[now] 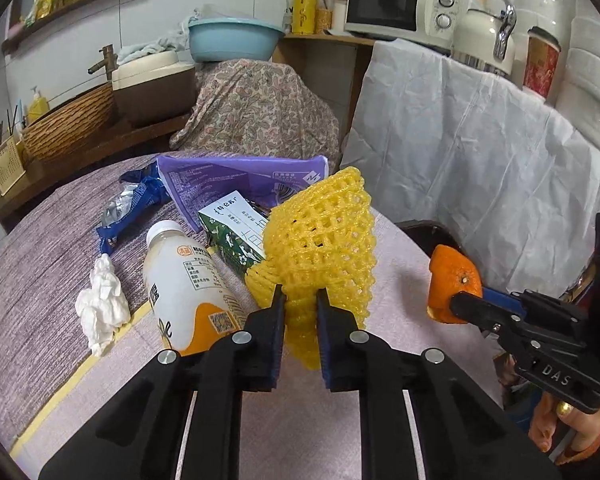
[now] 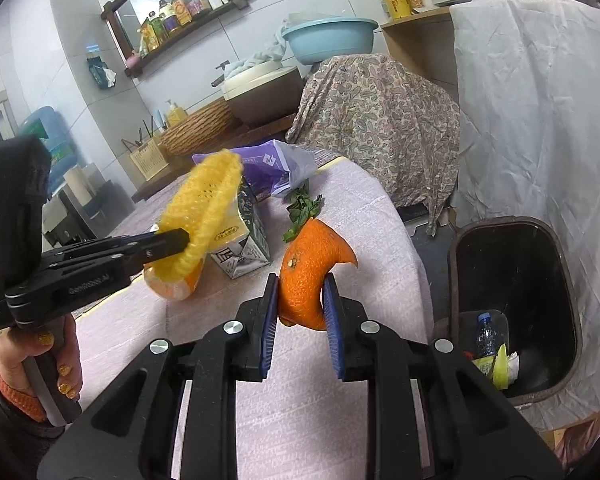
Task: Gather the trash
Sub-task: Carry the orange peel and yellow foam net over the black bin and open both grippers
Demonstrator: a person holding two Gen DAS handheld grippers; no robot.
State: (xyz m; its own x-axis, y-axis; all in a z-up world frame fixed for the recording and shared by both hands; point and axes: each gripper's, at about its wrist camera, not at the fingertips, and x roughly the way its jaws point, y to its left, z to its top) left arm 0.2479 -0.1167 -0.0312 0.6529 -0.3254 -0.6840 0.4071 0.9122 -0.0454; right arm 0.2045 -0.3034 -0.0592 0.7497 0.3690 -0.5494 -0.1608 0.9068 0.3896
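Pinching soft foam net (image 1: 320,240), left tongs (image 1: 301,300); right tongs (image 2: 301,296) clamp limp orange peel (image 2: 306,276) — probably light, pinch mid-body.

On the table (image 1: 396,280), the bottle (image 1: 180,292) lies between the tissue (image 1: 100,304) on its left and the carton (image 1: 232,232) on its right. Behind them lie the wrapper (image 1: 132,208) and the bag (image 1: 236,180). The leaves (image 2: 302,210) lie right of the carton. The bin (image 2: 516,312) stands off the table's right edge, with a small bottle (image 2: 486,334) in it
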